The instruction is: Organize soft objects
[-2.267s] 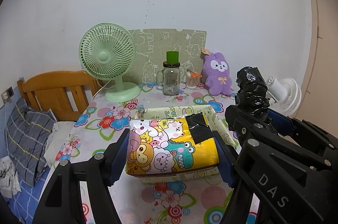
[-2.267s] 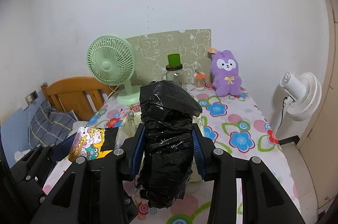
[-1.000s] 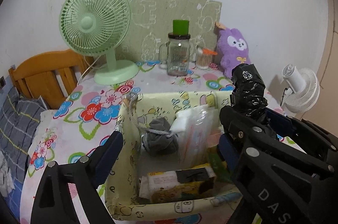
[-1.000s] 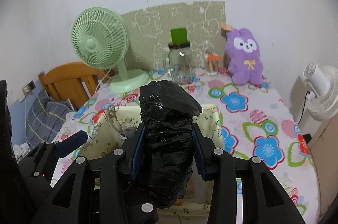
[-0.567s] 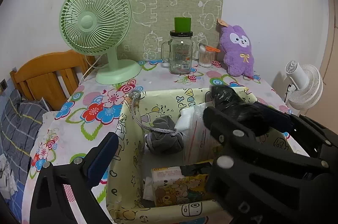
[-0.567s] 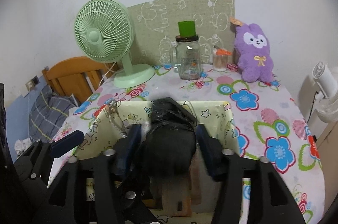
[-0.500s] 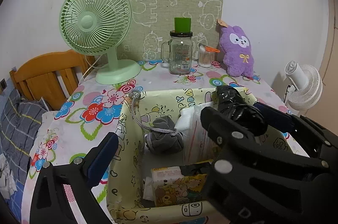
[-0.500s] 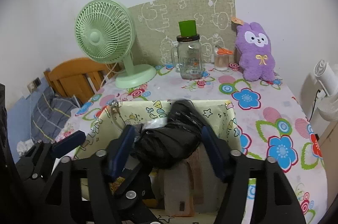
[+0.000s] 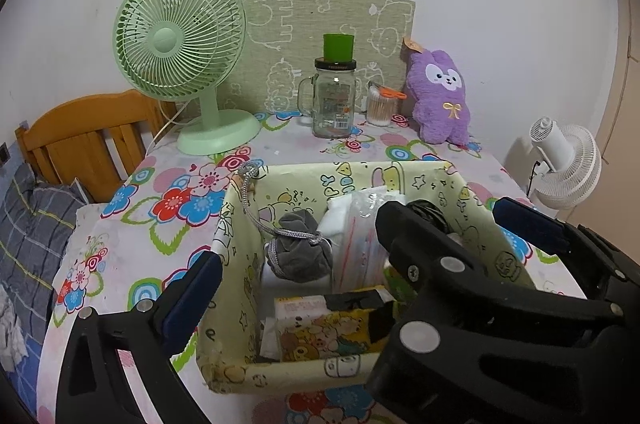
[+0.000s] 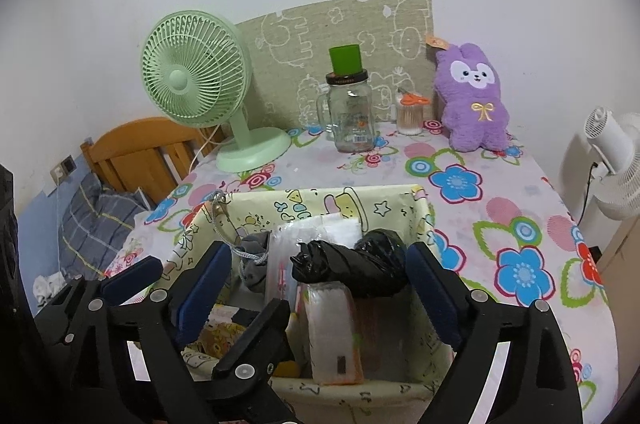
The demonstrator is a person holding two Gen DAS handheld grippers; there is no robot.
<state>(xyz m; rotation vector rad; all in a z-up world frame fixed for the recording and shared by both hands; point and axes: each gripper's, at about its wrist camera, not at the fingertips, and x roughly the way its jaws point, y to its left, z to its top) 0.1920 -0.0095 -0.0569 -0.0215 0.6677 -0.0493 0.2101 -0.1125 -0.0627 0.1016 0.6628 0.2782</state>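
Bag (image 9: pixel 432 210), the black one, barely shows in our left wrist view, tucked in the bin (image 9: pixel 228 304) behind the right gripper's (image 9: pixel 444 224) finger. Our left gripper (image 9: pixel 356 256) stands spread wide and empty over the bin; only its left pad is clear, the other side blocked by the right tool. Inside we make out a grey pouch (image 9: pixel 298 252), a clear packet (image 9: pixel 362 240) and a cartoon pack (image 9: pixel 332 328) at the near wall. How deep the bag sits, we cannot tell from here.

Over to the right wrist view: the bag (image 10: pixel 352 266) lies across the top of upright packets (image 10: pixel 332 328) in the bin (image 10: pixel 420 220), between the right gripper's (image 10: pixel 316 264) pads. Those jaws are opening, and neither pad seems to press it now, though the right pad looks very close. Our worry: the bag is perched high and could roll or snag on that pad as we pull back, tipping out. The two tools are crowded and could knock. The bin floor is hidden under the pile.
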